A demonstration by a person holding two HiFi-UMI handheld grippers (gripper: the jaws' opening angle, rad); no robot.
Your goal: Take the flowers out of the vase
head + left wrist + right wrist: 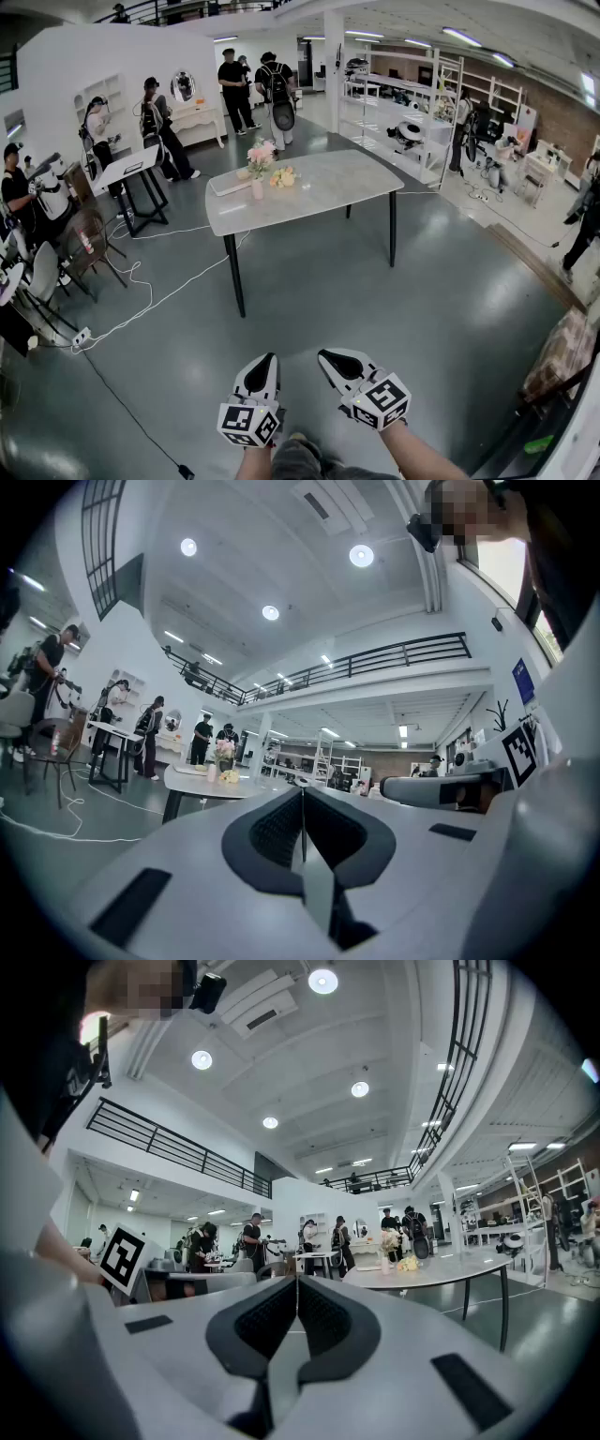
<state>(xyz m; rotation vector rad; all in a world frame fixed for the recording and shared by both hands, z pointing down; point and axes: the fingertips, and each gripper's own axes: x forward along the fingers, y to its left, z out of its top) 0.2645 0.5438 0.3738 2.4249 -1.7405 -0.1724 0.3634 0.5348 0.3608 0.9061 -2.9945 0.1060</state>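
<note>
Busy open studio, grey floor, people standing along the far side. The pink flowers (261,153) stand upright in a small white vase (258,188) near the far left end of the marble worktop (328,192), with a yellow bunch (282,176) lying just beside the vase. You stand well apart from it. Your left hand-held gripper (268,361) and right hand-held gripper (326,356) are both level, jaws pressed together and holding nothing. The risks look to lie ahead. A white cable (150,305) trails across the floor left of the worktop's near leg and could catch your foot if you drift that way. The vase looks light and narrow, so pulling the stems at a slant without steadying it could tip it. Arriving with the jaws shut would knock the blooms rather than take them.
</note>
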